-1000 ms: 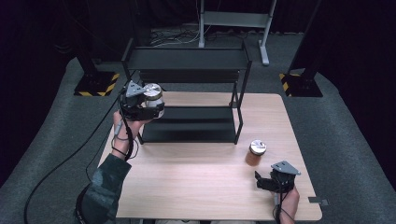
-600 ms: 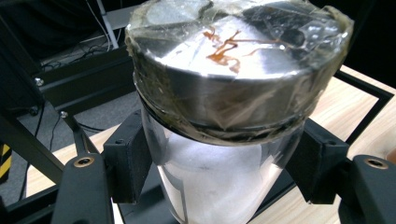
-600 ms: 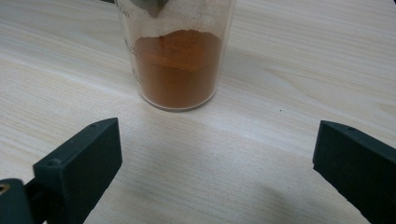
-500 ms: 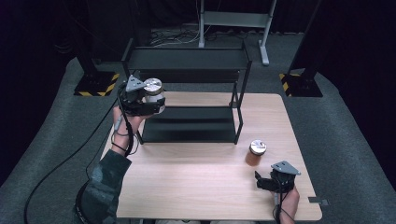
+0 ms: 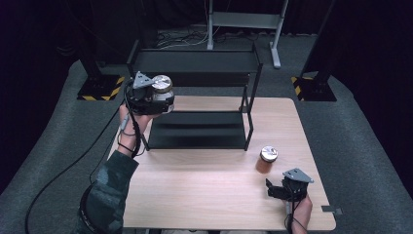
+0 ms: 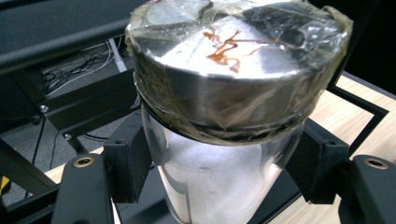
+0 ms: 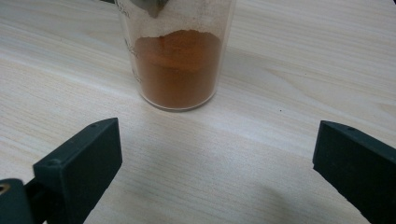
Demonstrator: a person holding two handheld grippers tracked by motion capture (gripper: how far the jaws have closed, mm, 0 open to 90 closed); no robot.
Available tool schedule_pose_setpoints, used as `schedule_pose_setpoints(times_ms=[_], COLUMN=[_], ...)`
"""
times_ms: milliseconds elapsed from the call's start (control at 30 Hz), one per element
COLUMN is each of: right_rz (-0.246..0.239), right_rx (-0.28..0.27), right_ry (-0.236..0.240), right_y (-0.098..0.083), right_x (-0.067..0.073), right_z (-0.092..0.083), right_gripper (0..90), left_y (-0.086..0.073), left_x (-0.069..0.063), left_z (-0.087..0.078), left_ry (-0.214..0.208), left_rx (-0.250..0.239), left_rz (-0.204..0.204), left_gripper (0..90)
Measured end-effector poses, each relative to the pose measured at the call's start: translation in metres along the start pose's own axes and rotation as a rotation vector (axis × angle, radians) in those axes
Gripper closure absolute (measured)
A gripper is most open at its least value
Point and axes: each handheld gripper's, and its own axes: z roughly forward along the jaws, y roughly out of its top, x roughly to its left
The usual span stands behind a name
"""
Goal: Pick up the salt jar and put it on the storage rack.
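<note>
In the high view, the left hand-held gripper [image 5: 155, 100] is seen raised at the left end of the black shelf rack [image 5: 197, 127], level with its upper tier. A glass jar with a silver lid [image 5: 161, 87] is clamped between its jaws, upright and clear of the counter [image 5: 204, 195]. The right hand-held gripper [image 5: 276, 189] is seen low over the counter near the front right corner, pointing toward a second jar of orange powder [image 5: 266, 159], which stands on the counter just beyond it and to the right of the rack, not touched.

In the left gripper view, the jar with the silver lid [image 6: 224, 116] is seen held between the two black jaws, whose pads press on the glass wall from either side just under the lid. The lid is wrapped in clear tape and carries a reddish smear; white contents show through the glass. The rack's black bars [image 6: 70, 42] lie behind it.

In the right gripper view, the right hand-held gripper [image 7: 210, 154] is shown with its jaws spread wide and nothing between them. The jar of orange powder [image 7: 177, 60] stands on the pale wood of the counter [image 7: 299, 74] just ahead of the jaws, apart from both.
</note>
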Motion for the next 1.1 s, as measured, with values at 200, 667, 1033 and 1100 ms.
schedule_pose_setpoints(times_ms=[200,667,1033,1100], right_rz=[0.001,0.001,0.001,0.0], right_rx=[0.0,-0.001,0.001,0.0], right_ry=[0.0,0.001,0.001,0.002], right_y=[0.0,0.0,0.0,0.0], right_x=[0.0,0.0,0.0,-0.001], right_z=[0.0,0.0,0.0,0.0], right_gripper=[0.1,0.1,0.1,0.1], left_y=[0.008,0.021,0.031,0.032], left_x=[-0.001,-0.002,-0.002,-0.002], left_z=[0.001,0.001,0.0,0.0], left_ry=[0.003,0.002,-0.005,-0.006], left_rx=[-0.003,-0.01,-0.019,-0.02], left_rz=[0.005,0.019,0.022,0.022], left_gripper=[30.5,30.6,30.5,30.5])
